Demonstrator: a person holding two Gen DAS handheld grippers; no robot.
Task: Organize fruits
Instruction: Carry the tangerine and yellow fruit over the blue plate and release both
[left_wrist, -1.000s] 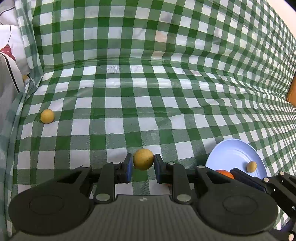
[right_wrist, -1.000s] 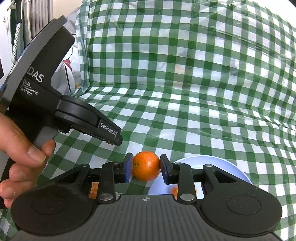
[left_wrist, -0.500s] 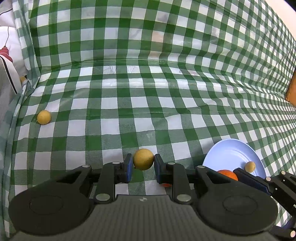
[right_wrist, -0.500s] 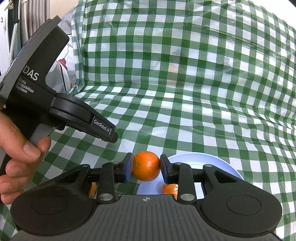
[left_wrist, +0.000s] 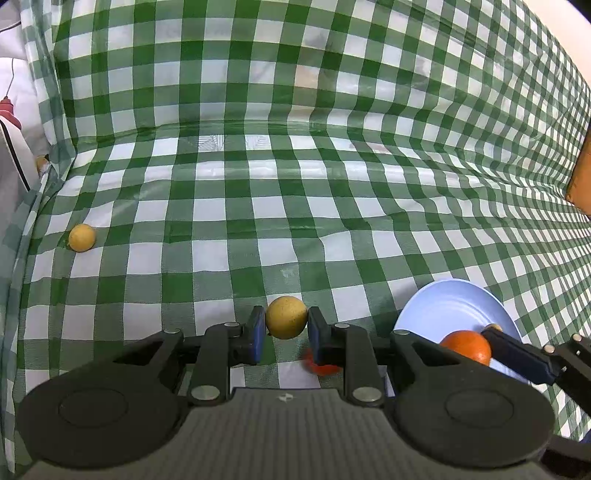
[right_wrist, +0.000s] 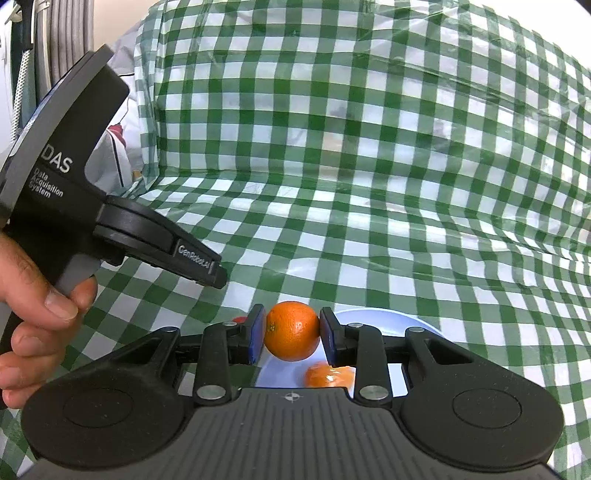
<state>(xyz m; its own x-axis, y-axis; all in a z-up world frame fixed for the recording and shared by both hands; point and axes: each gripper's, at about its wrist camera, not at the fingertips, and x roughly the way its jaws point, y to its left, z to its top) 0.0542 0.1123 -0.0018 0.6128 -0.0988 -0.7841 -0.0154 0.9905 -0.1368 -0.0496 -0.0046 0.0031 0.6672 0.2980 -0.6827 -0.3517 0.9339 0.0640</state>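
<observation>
While both grippers carry fruit: left gripper (left_wrist: 286, 334) clamps yellow ball (left_wrist: 286, 316), frame centre; right gripper (right_wrist: 291, 341) clamps orange (right_wrist: 291, 336) above plate (right_wrist: 373, 318), lower centre. Step: delivery to plate. Next, likely: lower orange, release gently beside second orange (right_wrist: 327, 374); rolling risk.

Left gripper (left_wrist: 286, 334) holds a fruit (left_wrist: 286, 317) between its pads above the cloth (left_wrist: 295, 206). Plate (left_wrist: 454, 306) lies to its right, on the cloth. Right gripper (right_wrist: 291, 339) holds an orange (right_wrist: 291, 330) over the plate's near-left edge. Second orange (right_wrist: 327, 374) lies in the plate. Another fruit (left_wrist: 82, 237) sits far left on the cloth.
</observation>
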